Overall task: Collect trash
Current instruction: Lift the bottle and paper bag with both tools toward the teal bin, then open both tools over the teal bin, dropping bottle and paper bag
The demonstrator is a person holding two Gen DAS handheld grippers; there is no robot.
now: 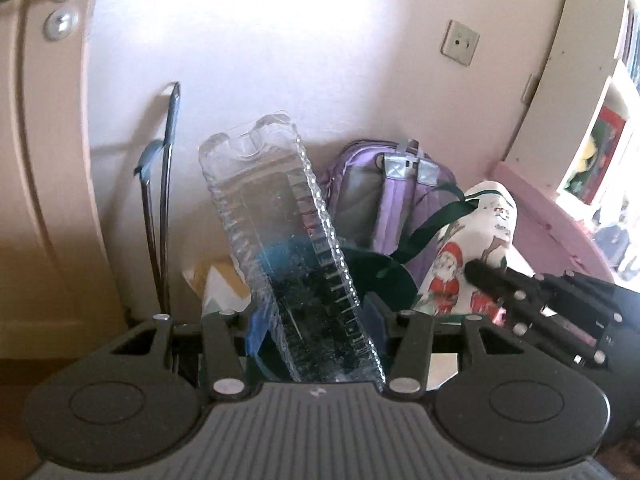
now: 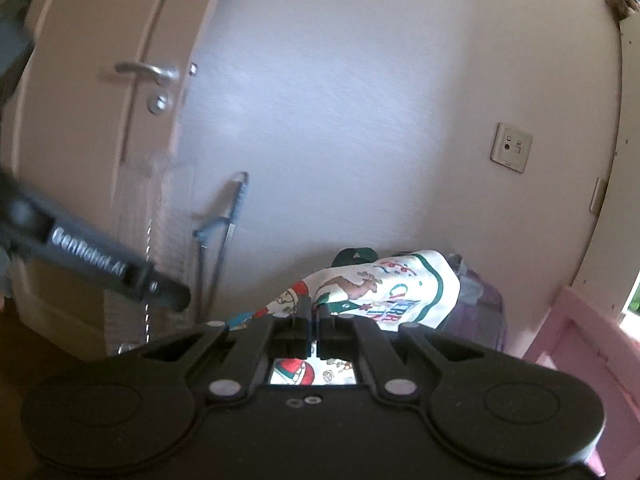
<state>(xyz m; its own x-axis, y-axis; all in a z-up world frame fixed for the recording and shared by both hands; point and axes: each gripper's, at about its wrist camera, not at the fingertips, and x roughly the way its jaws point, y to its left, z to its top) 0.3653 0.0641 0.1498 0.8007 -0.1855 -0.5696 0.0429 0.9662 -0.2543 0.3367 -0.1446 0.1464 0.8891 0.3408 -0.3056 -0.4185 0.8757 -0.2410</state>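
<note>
My left gripper (image 1: 316,320) is shut on a clear ribbed plastic tray (image 1: 276,216), held upright and tilted left in front of the wall. A white Christmas-print bag (image 1: 472,248) with green ribbon handles hangs to its right. My right gripper (image 2: 314,312) is shut on that bag's edge (image 2: 384,292); its black fingers (image 1: 504,284) show in the left wrist view on the bag. The left gripper's arm (image 2: 100,264) crosses the left of the right wrist view.
A purple backpack (image 1: 384,200) leans against the white wall behind the bag. A metal-and-blue pole (image 1: 166,200) stands by the beige door (image 1: 44,160). A pink ledge (image 1: 548,216) and shelves are at right. A wall socket (image 1: 460,42) sits above.
</note>
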